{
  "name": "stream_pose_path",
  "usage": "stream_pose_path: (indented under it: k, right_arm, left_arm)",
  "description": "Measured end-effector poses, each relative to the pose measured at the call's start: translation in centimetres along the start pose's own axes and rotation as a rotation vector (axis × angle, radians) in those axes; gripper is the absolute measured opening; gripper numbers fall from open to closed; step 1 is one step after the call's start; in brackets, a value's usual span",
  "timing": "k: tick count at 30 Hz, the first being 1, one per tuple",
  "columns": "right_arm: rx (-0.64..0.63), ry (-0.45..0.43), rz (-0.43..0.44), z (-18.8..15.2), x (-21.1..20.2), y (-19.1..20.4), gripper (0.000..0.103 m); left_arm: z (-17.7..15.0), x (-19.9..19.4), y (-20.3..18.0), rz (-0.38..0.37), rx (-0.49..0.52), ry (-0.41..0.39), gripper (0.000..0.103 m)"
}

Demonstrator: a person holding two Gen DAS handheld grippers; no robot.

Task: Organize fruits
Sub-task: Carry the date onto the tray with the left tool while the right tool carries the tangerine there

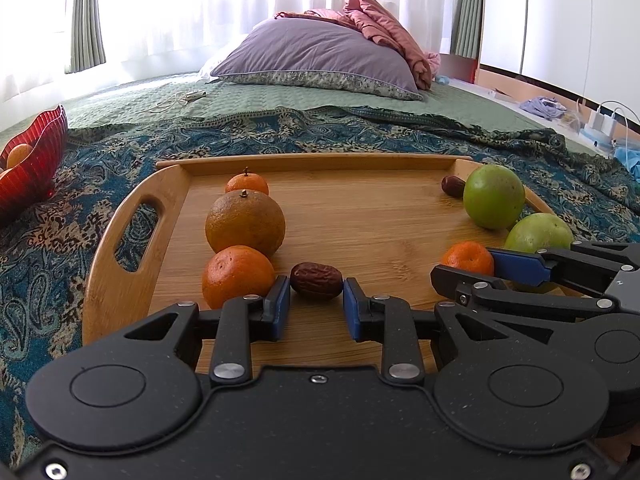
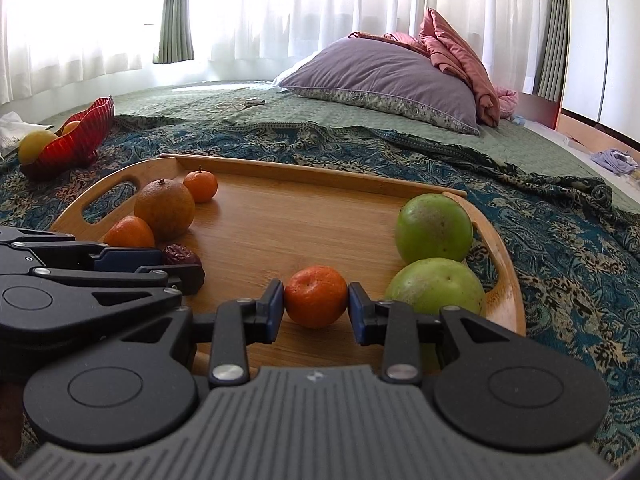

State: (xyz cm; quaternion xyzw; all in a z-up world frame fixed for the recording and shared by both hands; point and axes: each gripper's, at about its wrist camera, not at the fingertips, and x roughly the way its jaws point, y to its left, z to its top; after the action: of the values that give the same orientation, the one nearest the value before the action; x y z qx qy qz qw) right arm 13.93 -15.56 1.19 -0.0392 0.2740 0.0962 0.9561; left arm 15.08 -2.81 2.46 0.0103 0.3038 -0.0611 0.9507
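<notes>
A wooden tray (image 1: 360,216) lies on a patterned blanket. My left gripper (image 1: 316,296) is shut on a brown date (image 1: 316,281) near the tray's front edge, its blue pads pressing both ends. Beside it on the left sit a small tangerine (image 1: 236,276), a large dull orange (image 1: 245,223) and another tangerine (image 1: 247,184) behind. My right gripper (image 2: 316,304) is shut on a small tangerine (image 2: 316,295) on the tray (image 2: 280,224). Two green fruits (image 2: 434,229) (image 2: 438,286) rest at the tray's right side. A second date (image 1: 453,186) lies at the far right corner.
A red ribbed bowl (image 2: 80,136) holding orange and yellow fruit stands on the blanket to the far left. Behind the tray stretch a green quilt, a purple pillow (image 1: 320,56) and a pink cover. Chargers and cables lie at the far right (image 1: 600,120).
</notes>
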Motion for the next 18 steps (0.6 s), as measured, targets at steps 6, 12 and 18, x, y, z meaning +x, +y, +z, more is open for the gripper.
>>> stream_pose_path:
  k: [6,12,18]
  right_arm:
    - [0.009,0.005,0.0,-0.07,0.03,-0.13,0.043]
    - [0.01,0.005,0.002,-0.08,0.01,-0.14,0.049]
    - [0.011,0.006,0.003,-0.15,-0.01,-0.19,0.052]
  left_arm:
    - [0.0,-0.03,-0.01,-0.001,0.0,0.001,0.027]
    - [-0.11,-0.13,-0.01,0.003,0.005,0.001,0.028]
    - [-0.24,-0.25,0.13,0.008,0.015,-0.002,0.03]
